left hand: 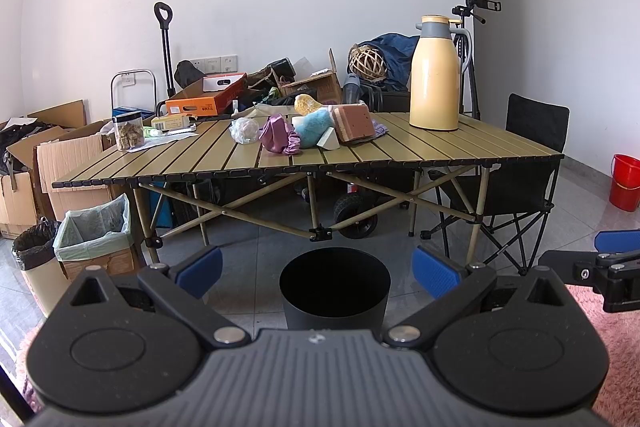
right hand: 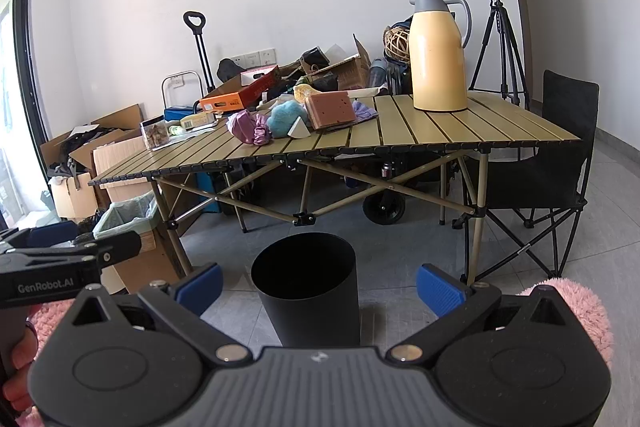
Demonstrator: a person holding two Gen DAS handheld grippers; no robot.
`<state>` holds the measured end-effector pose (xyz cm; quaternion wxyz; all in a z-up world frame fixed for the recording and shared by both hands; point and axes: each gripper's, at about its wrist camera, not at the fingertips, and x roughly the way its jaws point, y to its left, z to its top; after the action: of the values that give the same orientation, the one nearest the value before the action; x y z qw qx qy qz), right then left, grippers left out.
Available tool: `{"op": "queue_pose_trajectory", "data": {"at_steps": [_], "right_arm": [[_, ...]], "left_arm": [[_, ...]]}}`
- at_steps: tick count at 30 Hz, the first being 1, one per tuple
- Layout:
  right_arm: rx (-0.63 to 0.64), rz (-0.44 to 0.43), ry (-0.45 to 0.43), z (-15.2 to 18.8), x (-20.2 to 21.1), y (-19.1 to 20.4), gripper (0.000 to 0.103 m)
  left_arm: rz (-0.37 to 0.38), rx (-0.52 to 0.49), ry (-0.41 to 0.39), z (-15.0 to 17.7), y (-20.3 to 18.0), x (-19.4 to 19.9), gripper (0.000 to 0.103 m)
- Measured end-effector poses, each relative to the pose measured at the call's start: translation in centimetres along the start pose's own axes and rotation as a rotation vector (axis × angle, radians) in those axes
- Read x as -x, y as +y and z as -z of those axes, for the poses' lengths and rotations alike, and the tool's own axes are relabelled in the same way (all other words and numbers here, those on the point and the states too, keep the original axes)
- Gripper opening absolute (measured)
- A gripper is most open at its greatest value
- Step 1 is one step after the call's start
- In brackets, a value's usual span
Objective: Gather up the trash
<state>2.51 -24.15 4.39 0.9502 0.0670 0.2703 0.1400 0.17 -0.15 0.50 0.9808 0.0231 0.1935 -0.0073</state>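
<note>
My left gripper [left hand: 318, 273] and right gripper [right hand: 319, 283] gape wide, empty, above the black bin [left hand: 334, 287] on the floor. Trash [left hand: 276, 135] lies on the counter [left hand: 400, 147]; bin's inside too dark to read.

Black claw [right hand: 319, 285], blue pads [right hand: 439, 289], fluffy pink sleeve [right hand: 576, 303].

the left gripper [left hand: 318, 273] is held level, its blue-padded fingers [left hand: 200, 271] spread wide with nothing between them. the right gripper [right hand: 319, 283] sits beside it at 3 o'clock, likewise level, spread wide and empty, pads [right hand: 438, 289] apart.
</note>
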Motion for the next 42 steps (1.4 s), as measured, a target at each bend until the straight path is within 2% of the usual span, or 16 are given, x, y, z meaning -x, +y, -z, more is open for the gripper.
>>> {"op": "queue_pose_trajectory", "data": {"at_steps": [26, 42], "right_arm": [[0.005, -0.001, 0.0, 0.0, -0.2, -0.4, 0.103], [0.022, -0.016, -0.034, -0.7, -1.1, -0.7, 0.103]], "left_arm": [[-0.003, 0.001, 0.0, -0.6, -0.3, 0.4, 0.103], [-0.033, -0.002, 0.004, -0.5, -0.1, -1.5, 0.103]]}}
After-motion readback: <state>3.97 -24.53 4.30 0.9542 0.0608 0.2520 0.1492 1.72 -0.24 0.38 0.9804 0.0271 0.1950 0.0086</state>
